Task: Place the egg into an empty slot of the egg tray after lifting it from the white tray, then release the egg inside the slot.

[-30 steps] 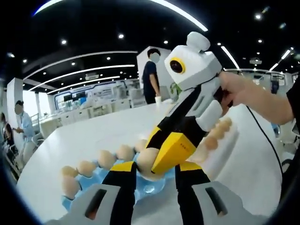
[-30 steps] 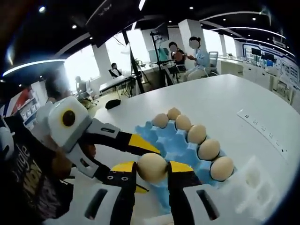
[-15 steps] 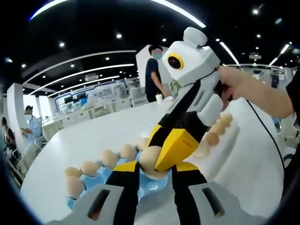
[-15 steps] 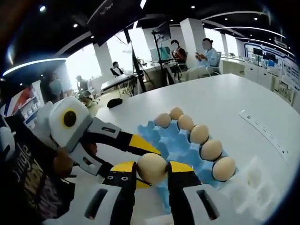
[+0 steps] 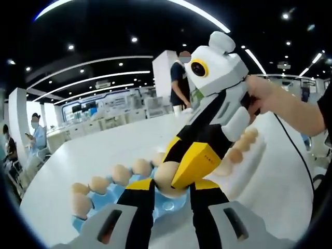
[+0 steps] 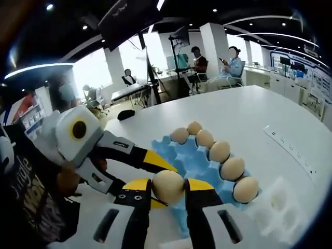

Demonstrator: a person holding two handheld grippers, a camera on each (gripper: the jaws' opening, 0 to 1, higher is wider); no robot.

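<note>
Left gripper view: the left tool (image 5: 166,193) rises with its two yellow-tipped jaws parted and nothing between them, standing over the near edge of the blue egg tray (image 5: 111,193). The right tool (image 5: 193,162) reaches in above the tray, pinching a tan egg (image 5: 165,175) just beyond the left tool's jaws. A hand (image 5: 259,93) grips the right tool's white body. Five eggs line the tray's far edge. Beyond the tray, partly hidden by the right tool, a white tray (image 5: 249,155) holds a row of eggs, three or four visible. Both trays rest on the white surface (image 5: 83,155).

Right gripper view: the right tool (image 6: 168,193) is clamped on the egg (image 6: 168,187), held over the blue tray's (image 6: 192,161) near edge. Five eggs run along the tray's right side; the other slots seen here are empty. The left tool (image 6: 158,162) points at the tray from the left, jaws apart. Part of the white tray (image 6: 280,199) lies right of the blue tray.
</note>
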